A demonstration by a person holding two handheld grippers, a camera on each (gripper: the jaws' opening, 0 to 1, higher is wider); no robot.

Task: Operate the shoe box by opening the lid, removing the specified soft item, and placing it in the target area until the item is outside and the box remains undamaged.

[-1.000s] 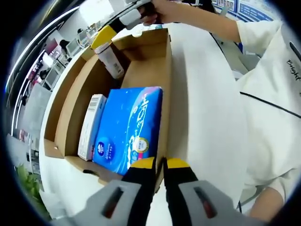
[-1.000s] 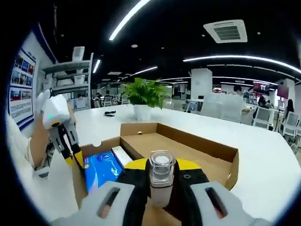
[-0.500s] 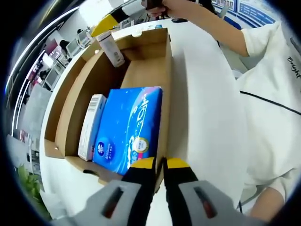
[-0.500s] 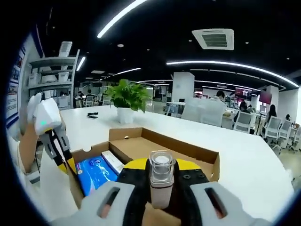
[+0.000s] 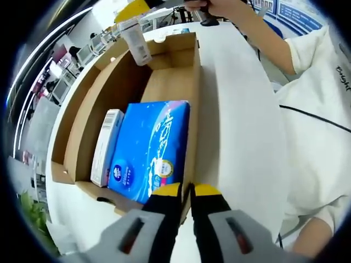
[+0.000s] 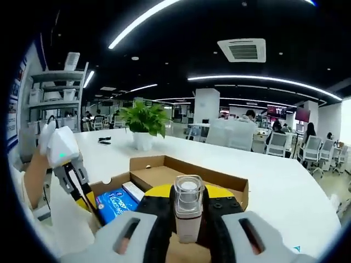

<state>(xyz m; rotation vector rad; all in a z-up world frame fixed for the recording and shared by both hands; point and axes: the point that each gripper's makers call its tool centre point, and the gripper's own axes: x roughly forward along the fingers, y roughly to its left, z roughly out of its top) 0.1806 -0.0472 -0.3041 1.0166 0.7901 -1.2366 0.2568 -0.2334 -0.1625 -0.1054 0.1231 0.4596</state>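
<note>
Brown cardboard, the open shoe box (image 5: pixel 137 104) lies on the white surface (image 5: pixel 236 137), its lid already folded back. Inside lie a blue soft tissue pack (image 5: pixel 149 149) and, just beside it, a slim white carton (image 5: pixel 106 147). The right tongs (image 6: pixel 188 219) pinch a small white bottle with a clear cap (image 6: pixel 188 213); in the left gripper view that bottle (image 5: pixel 135 39) now hangs above the box's far end, higher than a second ago, when it was still down between the walls. So the bottle has been lifted clear, while the soft item, most likely the tissue pack, remains inside. The left tongs (image 5: pixel 186 192) are pressed together on the box's near wall, steadying it. The bottle probably needs setting aside on the surface before the pack can be taken out.
</note>
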